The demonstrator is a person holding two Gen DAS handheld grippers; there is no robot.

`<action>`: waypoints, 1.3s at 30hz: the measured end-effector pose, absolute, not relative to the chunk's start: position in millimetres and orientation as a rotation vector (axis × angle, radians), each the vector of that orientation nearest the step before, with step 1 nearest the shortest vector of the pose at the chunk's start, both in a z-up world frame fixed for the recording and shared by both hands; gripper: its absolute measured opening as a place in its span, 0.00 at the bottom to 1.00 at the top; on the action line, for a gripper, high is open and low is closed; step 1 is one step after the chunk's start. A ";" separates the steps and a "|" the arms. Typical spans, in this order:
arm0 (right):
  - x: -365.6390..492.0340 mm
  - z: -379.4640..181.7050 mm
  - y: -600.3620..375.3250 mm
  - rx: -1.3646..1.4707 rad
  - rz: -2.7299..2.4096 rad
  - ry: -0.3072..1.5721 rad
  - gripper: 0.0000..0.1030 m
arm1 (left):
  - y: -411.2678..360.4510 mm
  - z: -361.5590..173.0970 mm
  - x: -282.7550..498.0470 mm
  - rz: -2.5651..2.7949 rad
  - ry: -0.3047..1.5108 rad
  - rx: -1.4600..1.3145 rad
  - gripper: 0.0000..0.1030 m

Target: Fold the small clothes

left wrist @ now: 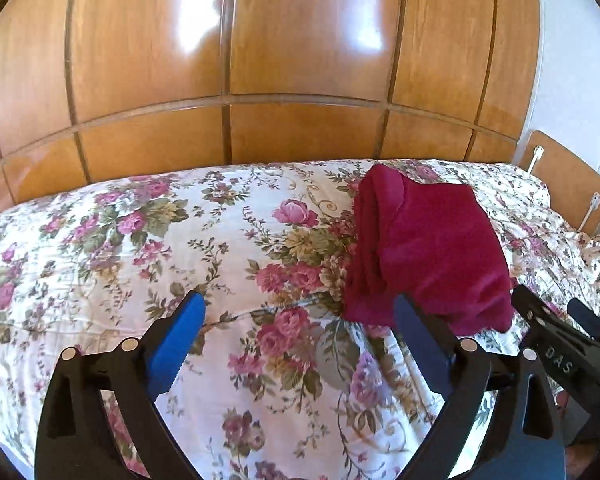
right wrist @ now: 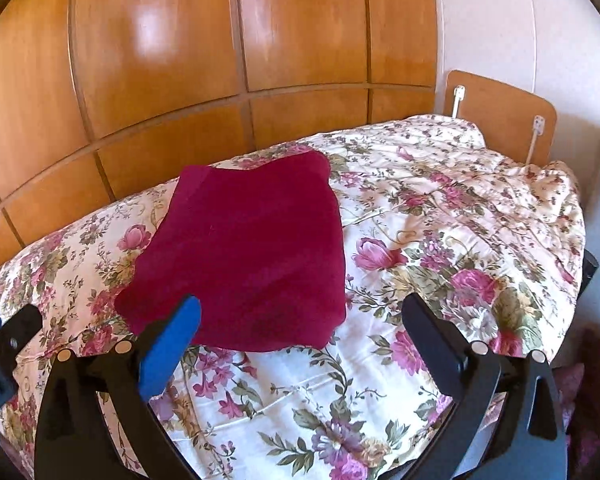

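A dark red garment [left wrist: 428, 248] lies folded on the flowered bedspread [left wrist: 140, 240], with layered edges showing along its left side. In the right wrist view the same garment [right wrist: 244, 252] forms a flat, roughly square pad. My left gripper [left wrist: 300, 316] stands open just in front of the garment's near left corner, nothing between its blue pads. My right gripper [right wrist: 300, 316] is open too, its left fingertip over the garment's near edge, its right fingertip above bare bedspread [right wrist: 440, 220]. The right gripper's black finger [left wrist: 556, 332] shows at the right edge of the left wrist view.
Glossy wooden wardrobe doors [left wrist: 300, 60] rise directly behind the bed. A wooden headboard [right wrist: 504, 116] with two white brackets stands at the far right against a white wall. The bedspread bunches into wrinkles near the headboard [right wrist: 540, 200].
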State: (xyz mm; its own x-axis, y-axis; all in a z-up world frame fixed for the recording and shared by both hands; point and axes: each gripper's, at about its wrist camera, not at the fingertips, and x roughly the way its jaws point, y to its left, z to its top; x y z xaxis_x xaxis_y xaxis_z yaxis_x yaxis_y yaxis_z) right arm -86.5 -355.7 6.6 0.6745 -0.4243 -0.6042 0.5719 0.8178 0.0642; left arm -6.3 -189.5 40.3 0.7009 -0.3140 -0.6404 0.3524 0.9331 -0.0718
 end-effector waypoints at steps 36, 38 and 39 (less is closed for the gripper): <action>-108.4 14.7 -340.9 0.213 -0.606 0.567 0.98 | -202.0 44.7 -30.3 -0.409 0.665 0.097 0.96; -108.5 14.9 -340.9 0.215 -0.607 0.567 0.98 | -201.1 44.8 -30.6 -0.411 0.662 0.099 0.96; -108.2 14.9 -340.8 0.216 -0.607 0.565 0.98 | -200.6 45.2 -31.4 -0.413 0.658 0.098 0.96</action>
State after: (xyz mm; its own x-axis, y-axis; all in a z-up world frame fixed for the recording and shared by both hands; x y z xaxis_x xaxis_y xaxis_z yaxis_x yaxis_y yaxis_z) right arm -108.2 -340.8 14.9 0.6767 -0.4776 -0.5603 0.5927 0.8049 0.0296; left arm -31.4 -200.6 45.2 0.7132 -0.3418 -0.6121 0.4028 0.9144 -0.0412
